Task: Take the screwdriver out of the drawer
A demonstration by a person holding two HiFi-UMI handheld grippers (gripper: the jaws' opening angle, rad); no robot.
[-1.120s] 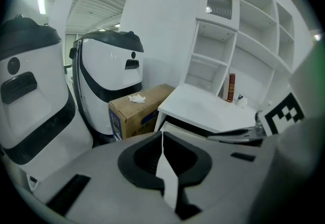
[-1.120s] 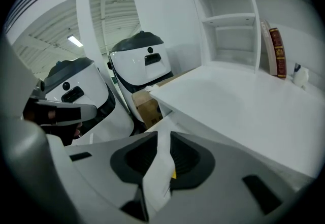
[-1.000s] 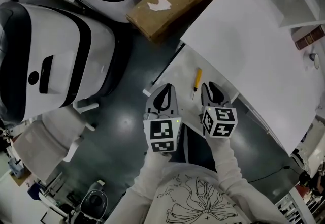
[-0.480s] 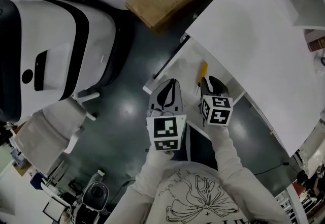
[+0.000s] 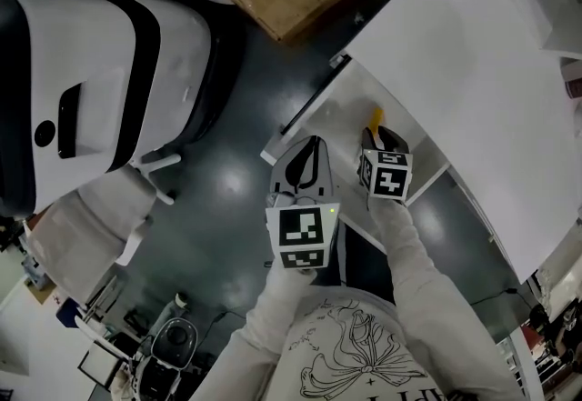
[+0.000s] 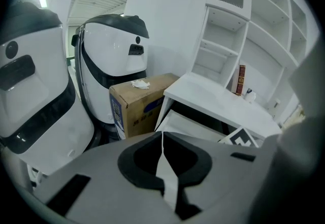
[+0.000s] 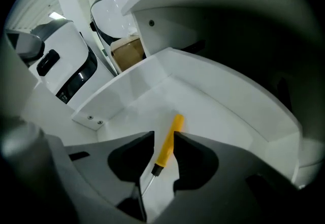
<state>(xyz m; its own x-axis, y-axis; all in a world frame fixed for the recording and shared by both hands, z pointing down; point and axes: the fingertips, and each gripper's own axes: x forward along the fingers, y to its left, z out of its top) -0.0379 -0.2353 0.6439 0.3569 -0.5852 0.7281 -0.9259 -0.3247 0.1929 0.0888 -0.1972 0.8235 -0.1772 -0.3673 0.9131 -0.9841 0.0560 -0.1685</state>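
While the right gripper [image 7: 163,141] hangs with jaws opening either side of the yellow screwdriver [image 7: 171,127] lying flat in the open drawer [image 7: 213,108], nothing is gripped | left gripper [image 6: 162,139]: jaws closed, empty | risk: round handle may roll aside if one pad touches first.

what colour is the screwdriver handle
The screwdriver handle is yellow; clearest in the right gripper view.

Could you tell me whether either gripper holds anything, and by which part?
Nothing is held. The right gripper is opening its jaws astride the screwdriver handle; the left gripper is shut, empty.
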